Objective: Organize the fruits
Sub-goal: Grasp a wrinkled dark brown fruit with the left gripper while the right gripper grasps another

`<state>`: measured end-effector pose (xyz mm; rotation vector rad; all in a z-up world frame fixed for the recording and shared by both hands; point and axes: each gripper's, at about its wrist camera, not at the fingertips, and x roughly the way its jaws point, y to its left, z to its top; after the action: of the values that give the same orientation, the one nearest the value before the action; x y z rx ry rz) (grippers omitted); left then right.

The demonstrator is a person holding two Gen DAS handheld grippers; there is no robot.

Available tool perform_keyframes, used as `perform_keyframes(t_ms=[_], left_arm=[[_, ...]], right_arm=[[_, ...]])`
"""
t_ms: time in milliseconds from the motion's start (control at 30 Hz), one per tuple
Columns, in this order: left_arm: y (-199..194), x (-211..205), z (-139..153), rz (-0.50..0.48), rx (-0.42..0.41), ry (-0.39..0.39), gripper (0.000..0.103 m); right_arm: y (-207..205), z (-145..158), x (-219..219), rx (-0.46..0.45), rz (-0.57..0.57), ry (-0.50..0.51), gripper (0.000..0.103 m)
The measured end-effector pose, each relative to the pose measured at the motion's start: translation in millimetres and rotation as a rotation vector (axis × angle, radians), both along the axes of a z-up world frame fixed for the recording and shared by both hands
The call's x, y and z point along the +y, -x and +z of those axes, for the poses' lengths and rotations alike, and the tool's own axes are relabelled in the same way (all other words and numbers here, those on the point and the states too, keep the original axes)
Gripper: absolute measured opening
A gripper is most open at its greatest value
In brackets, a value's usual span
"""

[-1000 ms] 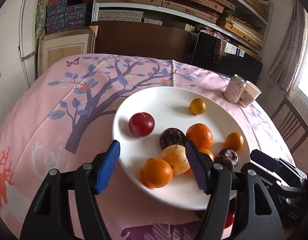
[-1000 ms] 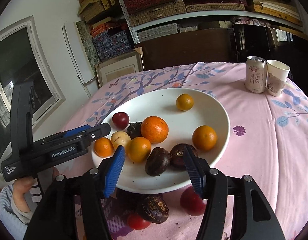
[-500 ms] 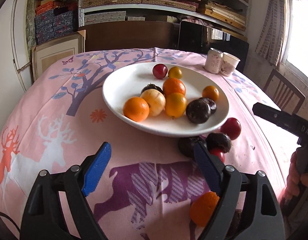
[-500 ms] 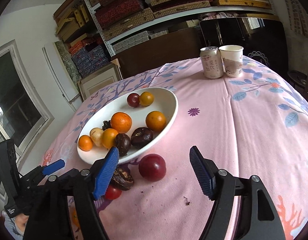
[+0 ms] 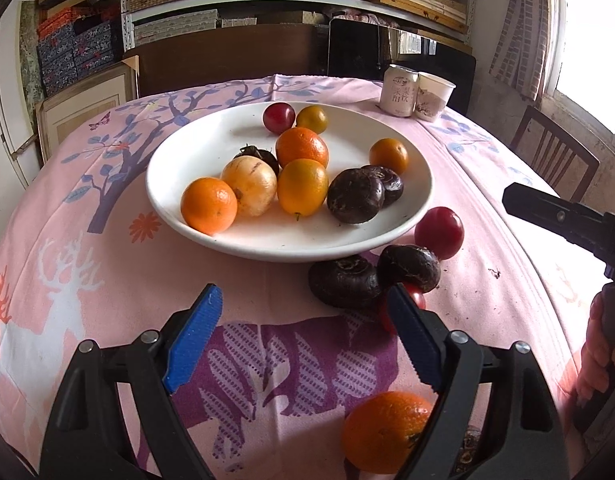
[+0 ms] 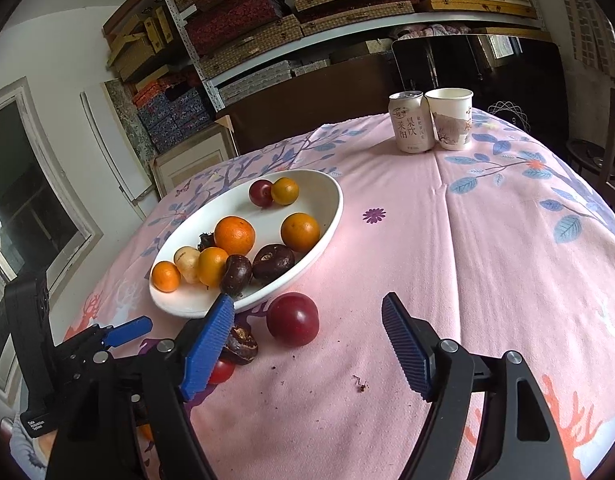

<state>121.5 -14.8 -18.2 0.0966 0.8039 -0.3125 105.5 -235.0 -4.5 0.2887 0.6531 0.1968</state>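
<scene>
The drink can point(image 6: 411, 122) on the worktop carries vertical Chinese print — 莱阳 and 梨饮 read clearly, with smaller characters beside them too fine to make out. The left hand-held gripper's black body point(image 6: 37, 424) bears small white lettering — not legible.

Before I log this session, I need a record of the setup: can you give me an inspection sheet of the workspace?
Surface: pink printed tablecloth, some dark crumbs near the loose fruit.
Job's things: white plate holding oranges, a pale fruit, dark fruits and a red plum. Loose on the cloth beside it: red plum, two dark fruits, a small red fruit, an orange.
Clutter: drink can touching a paper cup at the far edge.
Grippers: left gripper and right gripper, jaws apart, holding nothing.
Cables: nothing seen.
Surroundings: shelves of boxes, a wooden chair, windows.
</scene>
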Motion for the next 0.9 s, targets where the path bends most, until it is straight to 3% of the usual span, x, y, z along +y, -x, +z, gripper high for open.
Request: perform_keyframes(t_ms=[233,333,467,633,700,767,833,900], left_arm=[[-18.7,-12.5,-5.7,0.036,0.023,-0.033,0.085],[-24.5,-11.4,-8.6,0.065,0.039,-0.035,0.094],[-30.7,-2.1,-12.7,0.066,0.084,0.016,0.096],[-6.9,13.7,-6.9,0.086,0.019,-0.09,0.096],[0.6,29.4,-3.7,0.134,0.012,-0.08,0.094],[6.8,44.8,-2.9,0.166,0.025,-0.047,0.083],[11.8,51.1,-3.4,0.139,0.052,0.028,0.083],[16.0,42.7,-0.6,0.099,0.033,0.026,0.083]], right_arm=[[0.0,0.8,1.3,0.003,0.005,0.002,0.079],[-0.4,1.1,2.0,0.005,0.01,0.003,0.079],[-0.4,0.3,2.6,0.011,0.01,0.003,0.08],[-1.0,-0.9,0.4,0.019,0.008,-0.014,0.08],[-0.6,-0.3,0.3,0.015,0.012,-0.018,0.081],[-0.1,0.1,1.0,0.014,0.016,-0.02,0.081],[-0.1,0.9,1.8,0.011,0.02,-0.02,0.081],[-0.4,1.0,3.0,0.011,0.024,-0.017,0.081]])
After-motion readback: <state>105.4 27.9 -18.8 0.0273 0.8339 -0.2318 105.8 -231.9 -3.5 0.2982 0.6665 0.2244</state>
